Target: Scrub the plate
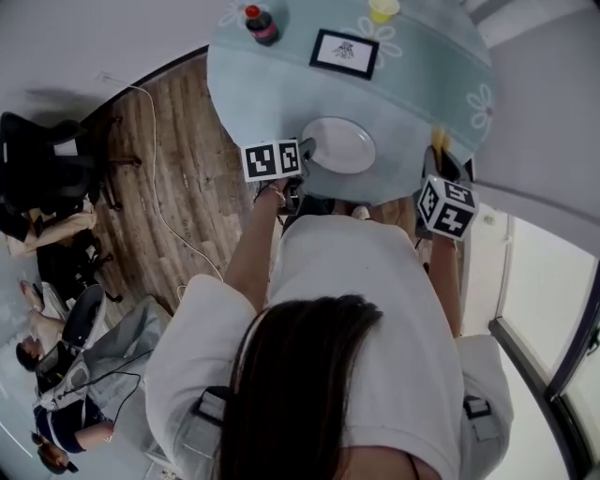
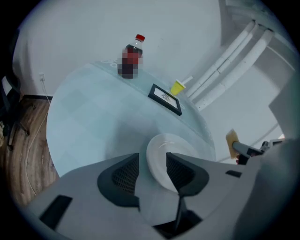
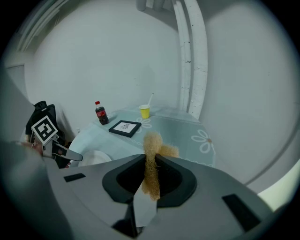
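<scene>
A white plate (image 1: 339, 145) lies on the pale blue round table (image 1: 422, 84) near its front edge. My left gripper (image 1: 305, 150) hangs at the plate's left rim. In the left gripper view its jaws stand open (image 2: 153, 166), and the plate (image 2: 176, 145) shows just beyond them, with nothing pressed between the pads. My right gripper (image 1: 439, 155) sits off the plate's right side, above the table's edge. It is shut (image 3: 150, 157) on a tan fibrous scrubber (image 3: 152, 140) that sticks up past the fingertips.
At the table's far side stand a cola bottle (image 1: 262, 23), a black picture frame (image 1: 345, 52) and a yellow cup (image 1: 382, 9). White pipes (image 3: 190, 56) run up the wall behind. Wooden floor (image 1: 178, 187), a cable and seated people lie to the left.
</scene>
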